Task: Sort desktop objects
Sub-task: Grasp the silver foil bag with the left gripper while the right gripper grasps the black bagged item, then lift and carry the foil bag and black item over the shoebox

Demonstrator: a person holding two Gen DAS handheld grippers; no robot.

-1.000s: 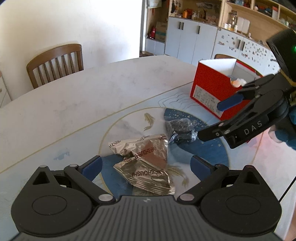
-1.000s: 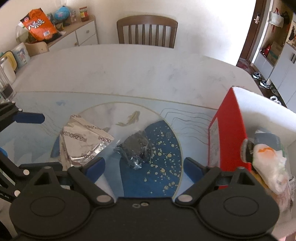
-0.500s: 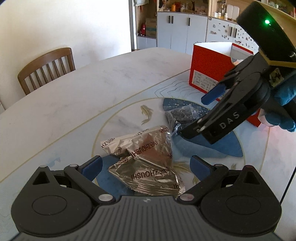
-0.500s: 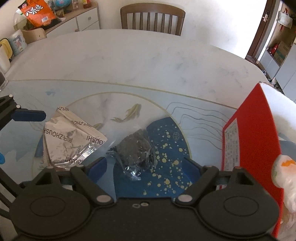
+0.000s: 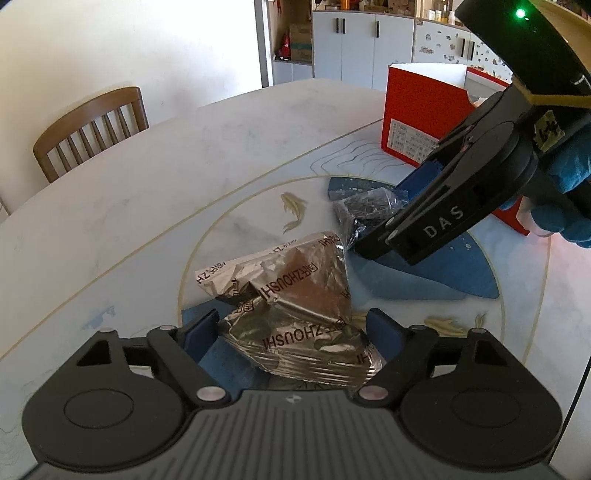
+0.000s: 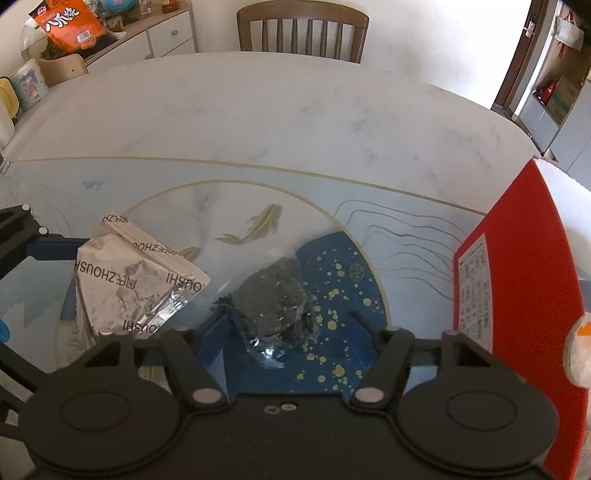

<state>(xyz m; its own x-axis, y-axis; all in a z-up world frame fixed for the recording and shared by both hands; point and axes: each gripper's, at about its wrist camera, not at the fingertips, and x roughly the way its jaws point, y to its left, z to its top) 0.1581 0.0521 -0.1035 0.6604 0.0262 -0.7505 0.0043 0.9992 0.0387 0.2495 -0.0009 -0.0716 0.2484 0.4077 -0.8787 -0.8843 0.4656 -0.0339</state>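
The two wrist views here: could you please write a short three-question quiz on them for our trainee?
1. True or false: the silver foil packet lies between the left gripper fingers.
2. Which thing sits between the right gripper fingers: A) orange snack bag, B) clear bag of dark bits, C) red box?
3. What furniture stands beyond the table?

Key: 1 true. 2 B. 3 A wooden chair.
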